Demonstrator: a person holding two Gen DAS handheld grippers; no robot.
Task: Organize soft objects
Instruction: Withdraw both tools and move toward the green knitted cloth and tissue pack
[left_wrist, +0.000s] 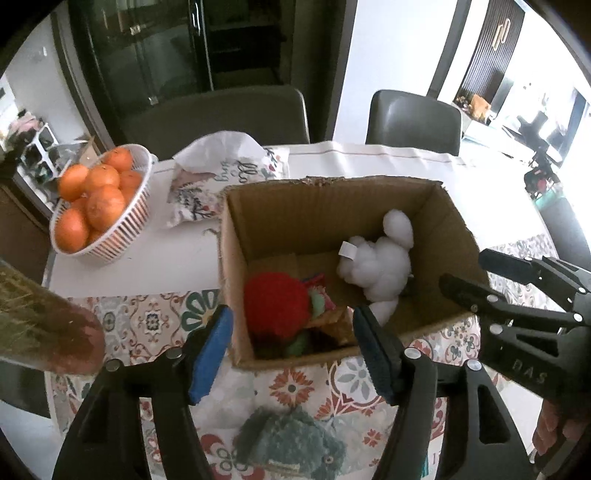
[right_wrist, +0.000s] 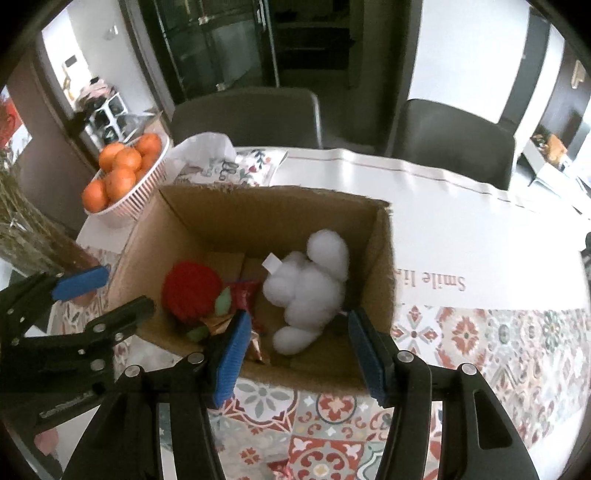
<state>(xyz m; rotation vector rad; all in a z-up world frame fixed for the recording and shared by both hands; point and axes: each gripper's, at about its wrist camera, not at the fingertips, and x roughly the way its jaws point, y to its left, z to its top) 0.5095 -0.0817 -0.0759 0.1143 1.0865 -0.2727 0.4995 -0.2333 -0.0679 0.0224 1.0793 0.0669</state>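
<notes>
over the near rim of the open cardboard box (left_wrist: 325, 206) both grippers hang with jaws apart and nothing between them: left gripper (left_wrist: 291, 347), right gripper (right_wrist: 299, 350). inside lie a white plush toy (right_wrist: 306, 288) on the right and a red pompom (left_wrist: 275, 306) on the left. a grey-green fuzzy toy (left_wrist: 288, 439) lies on the patterned tablecloth (right_wrist: 480, 343), near the box.

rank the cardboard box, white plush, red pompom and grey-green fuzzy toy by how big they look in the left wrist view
1. cardboard box, clearly largest
2. grey-green fuzzy toy and white plush look about alike; the fuzzy toy lies nearer the camera and is partly cut off, so no ranking between them
3. red pompom, a bit smaller
</notes>
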